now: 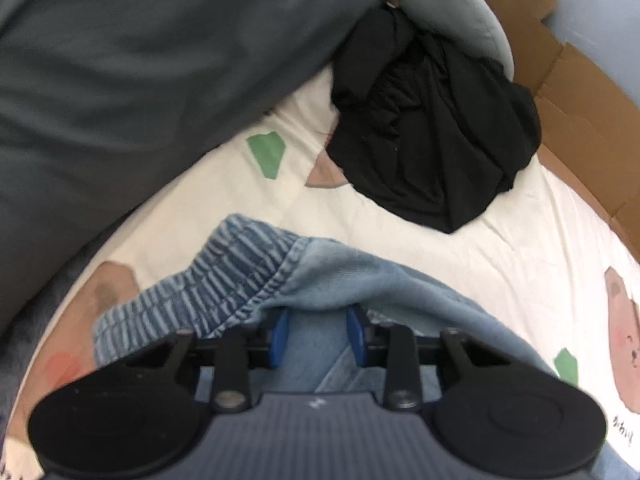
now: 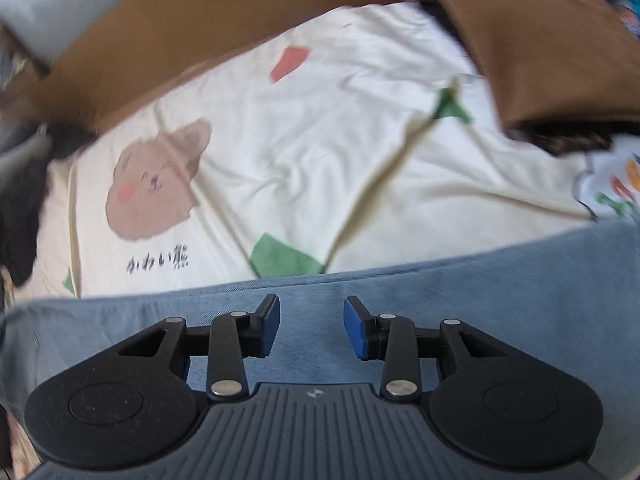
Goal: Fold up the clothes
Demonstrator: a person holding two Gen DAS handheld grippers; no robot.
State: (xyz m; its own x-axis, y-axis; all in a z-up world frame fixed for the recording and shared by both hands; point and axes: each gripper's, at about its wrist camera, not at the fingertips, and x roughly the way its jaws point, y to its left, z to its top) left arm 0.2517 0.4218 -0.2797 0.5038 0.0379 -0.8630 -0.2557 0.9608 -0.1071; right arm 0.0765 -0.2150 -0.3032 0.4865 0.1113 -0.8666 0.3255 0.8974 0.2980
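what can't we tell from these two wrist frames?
- Left wrist view: the left hand-held gripper has its fingertips under the light blue denim garment with the elastic waistband; whether it grips is hidden.
- Left wrist view: the crumpled black garment is bunched, type unreadable.
- Right wrist view: motion blur; the brown cloth is cut off by the edge.
- Right hand-held gripper: open above the denim, contact unclear.

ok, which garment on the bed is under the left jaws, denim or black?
The light blue denim pants with the ribbed elastic waistband: their fabric drapes over the left jaws. The crumpled black garment lies apart, farther up the cream bear-print sheet.
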